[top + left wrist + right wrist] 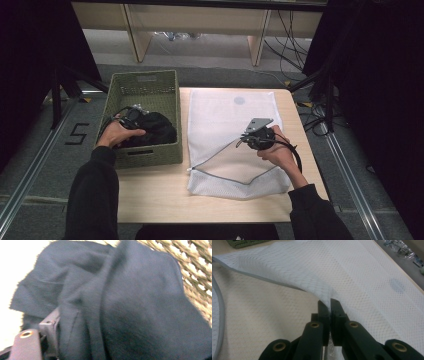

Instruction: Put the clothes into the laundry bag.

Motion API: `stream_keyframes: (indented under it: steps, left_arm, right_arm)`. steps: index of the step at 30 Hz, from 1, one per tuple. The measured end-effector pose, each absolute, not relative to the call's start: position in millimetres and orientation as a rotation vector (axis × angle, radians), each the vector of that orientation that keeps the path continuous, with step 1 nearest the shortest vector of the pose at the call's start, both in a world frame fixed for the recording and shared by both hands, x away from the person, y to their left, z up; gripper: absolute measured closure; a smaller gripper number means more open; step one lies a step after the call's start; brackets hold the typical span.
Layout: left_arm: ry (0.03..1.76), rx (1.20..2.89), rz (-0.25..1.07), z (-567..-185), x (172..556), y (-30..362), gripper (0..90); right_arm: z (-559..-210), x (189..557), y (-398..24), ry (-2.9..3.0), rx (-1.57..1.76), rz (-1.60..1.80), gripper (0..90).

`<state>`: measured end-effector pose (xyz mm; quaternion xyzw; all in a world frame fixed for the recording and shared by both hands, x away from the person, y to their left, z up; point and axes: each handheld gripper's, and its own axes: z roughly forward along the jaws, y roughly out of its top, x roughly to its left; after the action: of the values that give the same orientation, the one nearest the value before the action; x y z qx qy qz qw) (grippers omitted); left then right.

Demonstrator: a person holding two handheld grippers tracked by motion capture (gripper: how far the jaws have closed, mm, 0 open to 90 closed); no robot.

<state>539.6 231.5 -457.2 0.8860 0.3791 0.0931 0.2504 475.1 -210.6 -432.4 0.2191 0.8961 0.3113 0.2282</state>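
1. A white mesh bag [232, 135] is laid flat on the desk [165, 200], just to the right of a green woven basket [145, 92].
2. The right tool [246, 140] is held over the mesh bag, near its right half; its jaws are seen pressed together on the bag's upper layer of netting in the right gripper view [329, 305].
3. That upper layer is seen lifted away from the lower one, so that the grey-trimmed mouth of the bag gapes toward the near edge of the desk.
4. A dark garment [157, 129] is found inside the basket, bunched against its near wall.
5. The left tool [131, 120] is placed in the basket, at the left side of the garment.
6. In the left gripper view, the garment [130, 305] is draped over the jaws, and one jaw can be seen at the lower left; whether the fabric is pinched or the jaws are spread cannot be told.
7. The basket's woven wall [197, 267] is seen behind the garment in that view.
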Motion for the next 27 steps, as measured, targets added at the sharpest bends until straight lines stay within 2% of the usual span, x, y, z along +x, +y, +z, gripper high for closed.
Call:
stream_keyframes:
  steps: [8, 11, 19, 25, 26, 27]
  left_arm:
    - [1.065, 2.453, 0.255, -476, 541, 220, 8.7]
    - [1.098, 2.443, 0.219, -483, 543, 218, 0.0]
    - [1.110, 2.422, 0.148, -488, 544, 217, 0.0]
    - [1.110, 2.436, 0.168, -489, 544, 215, 0.0]
    - [1.110, 2.436, 0.168, -489, 544, 215, 2.3]
    - [1.098, 2.469, 0.225, -487, 544, 216, 12.9]
  right_arm:
    - [-433, 474, -209, 2.477, 0.619, 0.858, 88.9]
    - [-434, 473, -208, 2.460, 0.624, 0.864, 88.8]
    - [-435, 472, -208, 2.475, 0.612, 0.855, 88.6]
    - [-434, 473, -208, 2.466, 0.628, 0.867, 88.4]
    - [-434, 473, -208, 2.466, 0.628, 0.867, 88.4]
    - [-433, 473, -210, 2.487, 0.619, 0.856, 88.4]
